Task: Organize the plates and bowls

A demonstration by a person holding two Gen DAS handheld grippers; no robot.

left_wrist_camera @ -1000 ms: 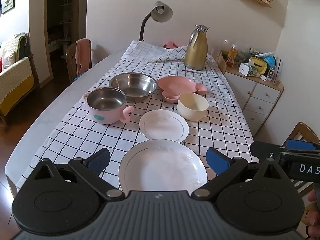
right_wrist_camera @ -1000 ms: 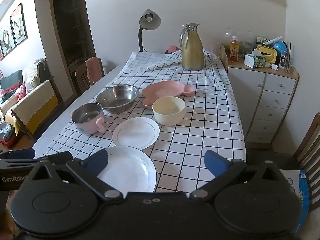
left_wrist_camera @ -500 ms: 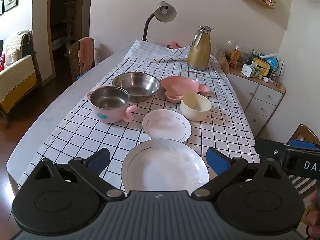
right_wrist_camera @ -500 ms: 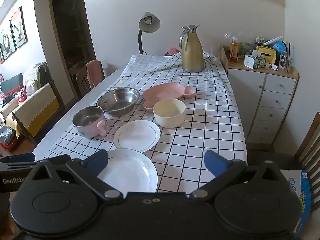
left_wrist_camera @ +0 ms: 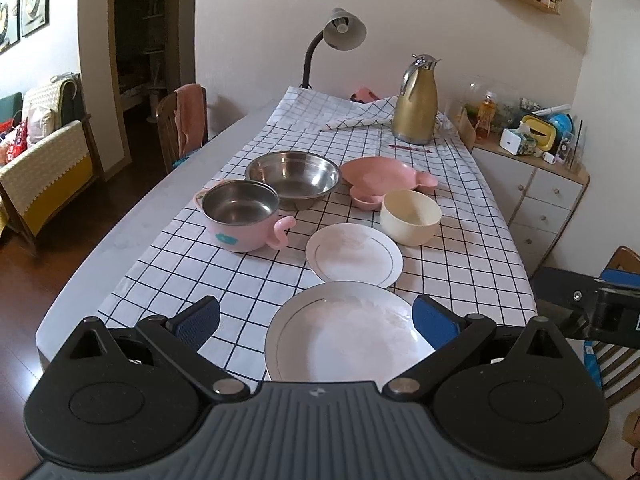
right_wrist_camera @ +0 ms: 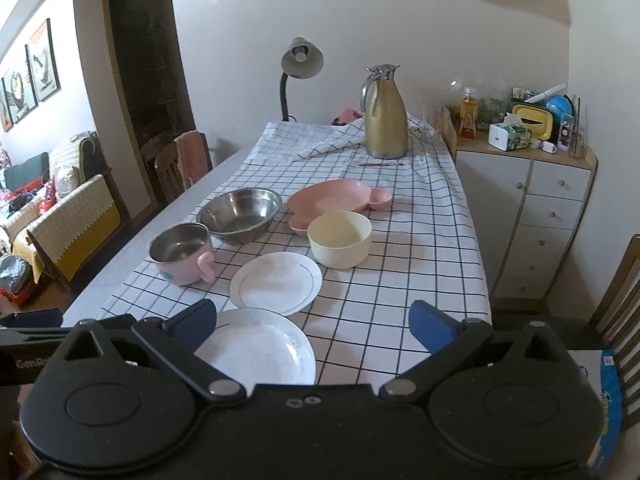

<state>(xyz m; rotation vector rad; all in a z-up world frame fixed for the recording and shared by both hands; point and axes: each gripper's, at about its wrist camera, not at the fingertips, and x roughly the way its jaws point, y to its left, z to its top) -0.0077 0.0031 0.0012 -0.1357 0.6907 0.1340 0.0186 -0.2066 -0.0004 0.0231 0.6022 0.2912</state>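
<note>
Both tools hang above the near edge of the tabletop (left_wrist_camera: pixel 472 240), and nothing has been picked up yet. The left tool (left_wrist_camera: pixel 316 320) has its fingers spread wide with nothing between them, straddling the large white plate (left_wrist_camera: pixel 344 336) from above; the right tool (right_wrist_camera: pixel 312 320) is equally wide and empty, off to that plate's right.

The large white plate lies flat at the near edge. Just behind it, almost touching, is the small white plate (left_wrist_camera: pixel 354 252). Further back are the cream bowl (left_wrist_camera: pixel 410 216), the pink handled pot (left_wrist_camera: pixel 240 216) toward the left edge, the steel bowl (left_wrist_camera: pixel 294 176) and the pink shaped dish (left_wrist_camera: pixel 380 178).

The likely first step is stacking the small plate on the large one. To do it well, take the small plate by its near rim, one finger under and one over, lift it level, and lower it centred.

The plates and bowls are round, so no long axis matters. The pot's near handle points toward the near right; the pink dish runs left to right.
</note>
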